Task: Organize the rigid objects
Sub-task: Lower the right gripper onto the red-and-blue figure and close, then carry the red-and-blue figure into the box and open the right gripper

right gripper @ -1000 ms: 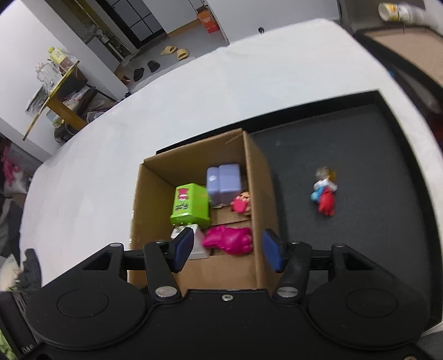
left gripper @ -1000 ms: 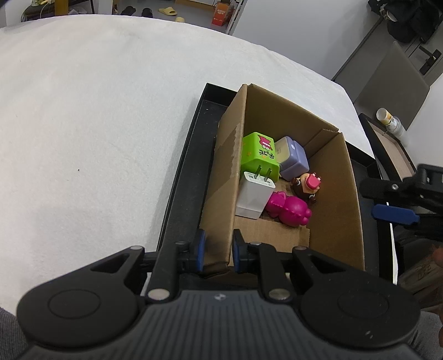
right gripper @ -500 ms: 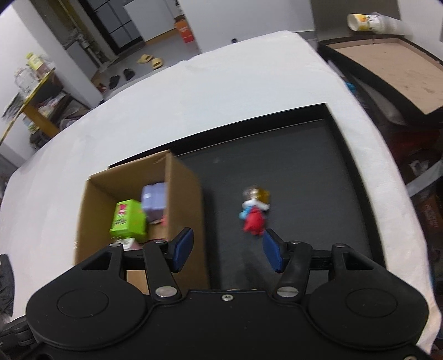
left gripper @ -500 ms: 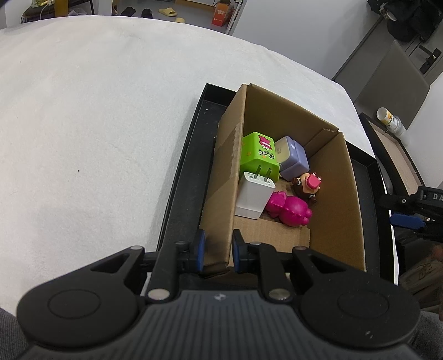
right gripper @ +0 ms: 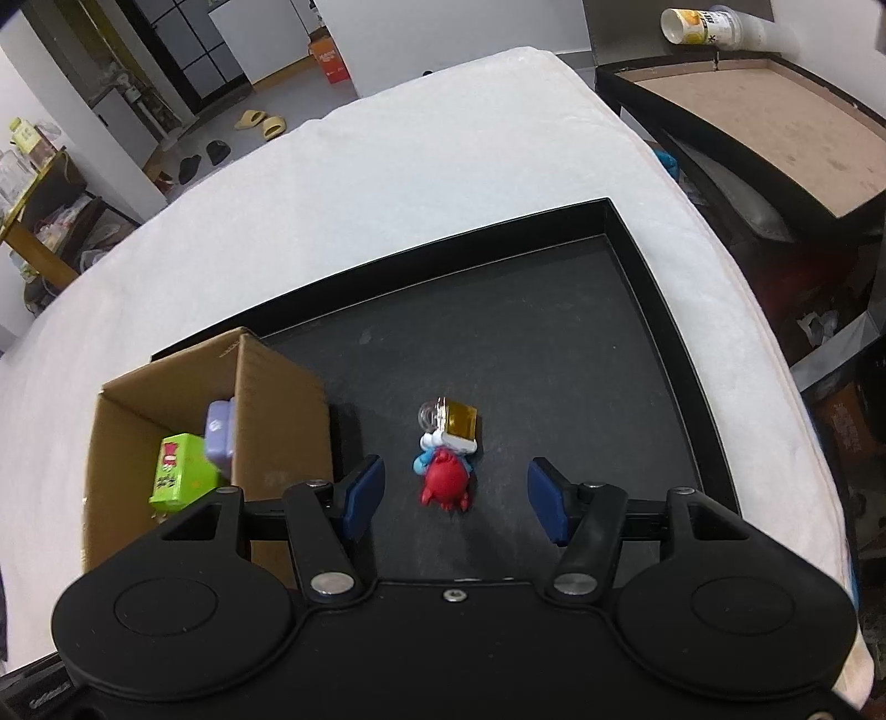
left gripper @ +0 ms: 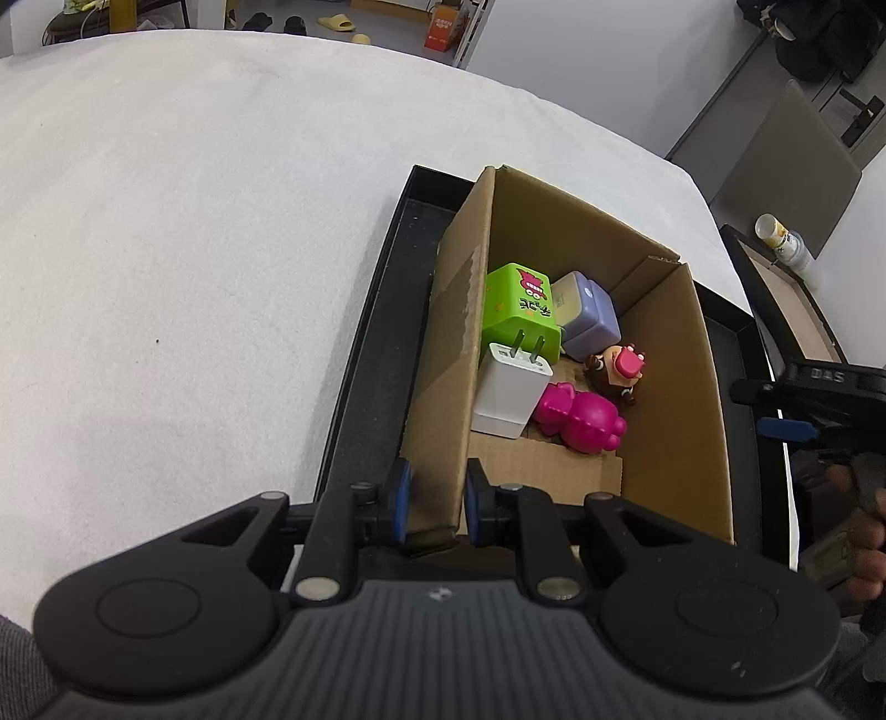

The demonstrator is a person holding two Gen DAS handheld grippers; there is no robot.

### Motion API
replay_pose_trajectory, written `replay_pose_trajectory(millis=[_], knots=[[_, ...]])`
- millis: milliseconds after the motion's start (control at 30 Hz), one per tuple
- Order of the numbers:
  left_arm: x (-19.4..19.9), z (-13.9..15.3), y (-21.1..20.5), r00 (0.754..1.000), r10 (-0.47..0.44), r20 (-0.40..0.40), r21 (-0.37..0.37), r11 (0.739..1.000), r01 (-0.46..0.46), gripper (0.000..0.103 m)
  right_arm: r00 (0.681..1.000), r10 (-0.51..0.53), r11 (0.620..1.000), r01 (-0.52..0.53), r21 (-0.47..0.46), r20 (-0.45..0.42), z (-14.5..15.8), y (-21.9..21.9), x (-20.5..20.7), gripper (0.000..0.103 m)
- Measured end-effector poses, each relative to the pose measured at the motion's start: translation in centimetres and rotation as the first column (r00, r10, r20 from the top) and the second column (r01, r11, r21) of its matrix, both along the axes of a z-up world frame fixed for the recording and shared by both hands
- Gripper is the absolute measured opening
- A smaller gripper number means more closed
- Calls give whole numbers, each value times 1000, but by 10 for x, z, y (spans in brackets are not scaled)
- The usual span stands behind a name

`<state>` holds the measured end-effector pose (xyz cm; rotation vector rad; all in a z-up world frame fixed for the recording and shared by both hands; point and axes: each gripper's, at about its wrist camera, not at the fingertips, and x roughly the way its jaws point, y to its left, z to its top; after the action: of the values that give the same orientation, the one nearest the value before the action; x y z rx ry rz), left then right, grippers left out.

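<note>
My left gripper [left gripper: 433, 501] is shut on the near left wall of the cardboard box [left gripper: 698, 443], which stands in a black tray [left gripper: 376, 332]. Inside the box lie a green plug charger [left gripper: 512, 313], a white charger [left gripper: 509, 390], a lavender case [left gripper: 590, 321], a magenta figure [left gripper: 581, 418] and a small brown doll [left gripper: 612, 374]. My right gripper [right gripper: 454, 501] is open above the tray floor [right gripper: 554, 360]. A red and blue toy [right gripper: 446, 476] with a gold block [right gripper: 459, 421] lies just ahead, between its fingers but untouched. The box [right gripper: 277, 399] is to its left.
White cloth [left gripper: 194, 221] covers the table around the tray. A second black tray with a brown floor [right gripper: 747, 105] and a tipped cup [right gripper: 714, 25] stand at the far right. My right gripper [left gripper: 786, 429] and a hand show beyond the box's right wall.
My right gripper has swung right and down, from over the box to over the red and blue toy on the tray floor. The left gripper and the box have not moved.
</note>
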<state>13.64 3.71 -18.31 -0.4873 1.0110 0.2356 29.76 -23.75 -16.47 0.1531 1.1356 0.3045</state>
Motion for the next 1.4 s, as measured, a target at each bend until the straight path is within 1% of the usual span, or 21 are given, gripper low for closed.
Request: replay_pose_trajectory(millis=[333,600,633,667,700,733,833,933,1233,1400], knots=[[0,-1,1,1000,-1,1,-4,1000,1,18,1000,3,999,-4,-42,-23,-29,21,14,57],[0,-1,0,1000,-1,1,-4,1000,1,18,1000,-2,998,1,-59,-15,-42,27,15,57],[0,-1,0,1000,-1,1,-4,1000,1,18,1000,-5,998,3,-69,-20,-43,28,15,53],[0,-1,1,1000,-1,0,-3,1000,1,18,999,-8,997,6,-74,-33,-45,28,14,38],[0,-1,1,1000,-1,0,-3,1000,1,18,999,-7,998,4,-62,-52,-47,27,13,31],[0,-1,0,1000,-1,1,-3,1000,1,18,998,-4,998,0,-59,-63,-47,27,12,31],[0,-1,0,1000,-1,1,-1,1000,1,18,999,18,996,-21,-86,-42,-39,28,4,30],[0,-1,0,1000,-2,1,-1,1000,2,18,999,21,997,-24,-67,-42,-30,22,-1,30],[0,-1,0,1000,-2,1,-1,1000,2,18,998,53,998,-53,-46,13,7,19,-6,30],[0,0,-1,1000,-2,2,0,1000,2,18,997,62,998,-61,-28,34,21,15,-12,30]])
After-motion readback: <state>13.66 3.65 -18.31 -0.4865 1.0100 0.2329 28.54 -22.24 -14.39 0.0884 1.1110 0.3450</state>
